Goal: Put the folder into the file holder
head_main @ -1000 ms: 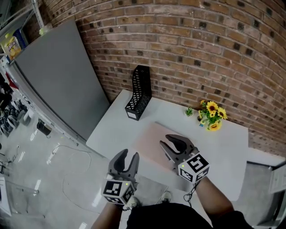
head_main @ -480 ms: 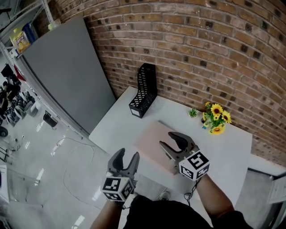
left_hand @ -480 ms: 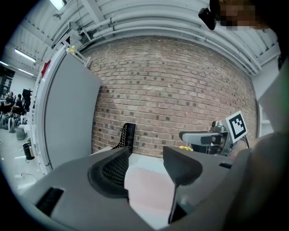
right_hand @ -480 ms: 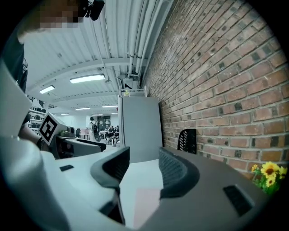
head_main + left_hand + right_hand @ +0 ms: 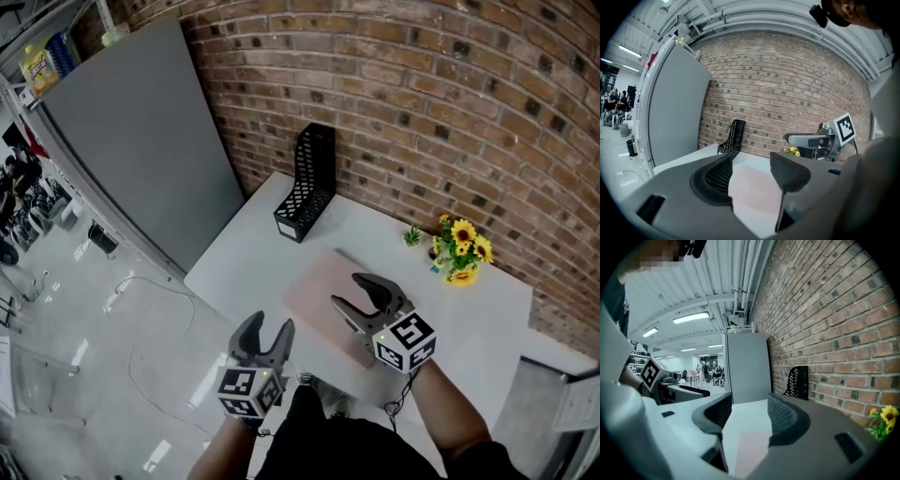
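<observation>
- Folder: pink, lying flat on the white desk, near the front edge and around the middle.
- Right gripper: over the folder's near right part, jaws well apart with nothing gripped. In the right gripper view the pink sheet lies below and ahead, between the two jaws. Whether they touch it cannot be told.
- Left gripper: off the desk's near left edge, clear of the folder, jaws spread wide and empty. In the left gripper view the folder lies ahead on the desk, seen through the gap.
- Change from the earlier frames: both sets of jaws have just been opening, with nothing between them. The folder and file holder sit in the same places on the desk.
- File holder: black mesh, upright at the desk's far left corner by the brick wall, well apart from the folder. Only its own mesh walls show inside it.
- Other items: a bunch of sunflowers and a small green plant at the far right, against the wall. A grey panel stands left of the desk.
</observation>
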Demonstrator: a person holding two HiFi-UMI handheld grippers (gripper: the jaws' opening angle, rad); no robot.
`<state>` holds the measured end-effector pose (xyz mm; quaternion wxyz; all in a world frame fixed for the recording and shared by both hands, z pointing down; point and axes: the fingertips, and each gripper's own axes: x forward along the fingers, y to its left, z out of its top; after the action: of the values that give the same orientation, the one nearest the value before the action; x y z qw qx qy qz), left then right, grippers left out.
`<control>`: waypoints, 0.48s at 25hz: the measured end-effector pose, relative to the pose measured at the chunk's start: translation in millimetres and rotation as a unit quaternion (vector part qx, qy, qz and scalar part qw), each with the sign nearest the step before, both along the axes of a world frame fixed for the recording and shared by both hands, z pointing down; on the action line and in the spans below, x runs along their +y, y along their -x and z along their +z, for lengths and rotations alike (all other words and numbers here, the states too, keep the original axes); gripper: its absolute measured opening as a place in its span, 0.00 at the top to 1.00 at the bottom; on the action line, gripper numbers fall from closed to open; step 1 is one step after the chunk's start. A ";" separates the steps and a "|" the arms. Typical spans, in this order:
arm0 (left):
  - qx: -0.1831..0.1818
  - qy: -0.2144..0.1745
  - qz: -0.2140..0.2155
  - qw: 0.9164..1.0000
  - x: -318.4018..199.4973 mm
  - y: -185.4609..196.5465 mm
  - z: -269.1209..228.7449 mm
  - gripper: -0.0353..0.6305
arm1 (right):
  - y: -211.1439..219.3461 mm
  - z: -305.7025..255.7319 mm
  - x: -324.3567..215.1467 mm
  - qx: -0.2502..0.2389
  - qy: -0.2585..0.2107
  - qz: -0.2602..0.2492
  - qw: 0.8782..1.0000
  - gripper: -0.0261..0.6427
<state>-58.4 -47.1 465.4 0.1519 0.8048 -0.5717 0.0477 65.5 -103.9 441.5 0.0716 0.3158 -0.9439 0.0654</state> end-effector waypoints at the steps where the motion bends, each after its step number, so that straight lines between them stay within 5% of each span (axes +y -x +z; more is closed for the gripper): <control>1: 0.001 0.004 0.001 1.000 -3.1 1.5 4.8 0.59 | 1.1 3.8 -3.9 0.003 0.003 0.002 1.000 0.60; 12: 0.025 0.064 0.005 0.998 -56.0 22.8 61.1 0.58 | 22.4 59.7 -72.3 0.039 0.075 -0.006 0.996 0.52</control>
<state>-81.2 -103.1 526.5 0.2171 0.7972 -0.5597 0.0644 43.1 -176.2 501.2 0.1325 0.3067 -0.9345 0.1229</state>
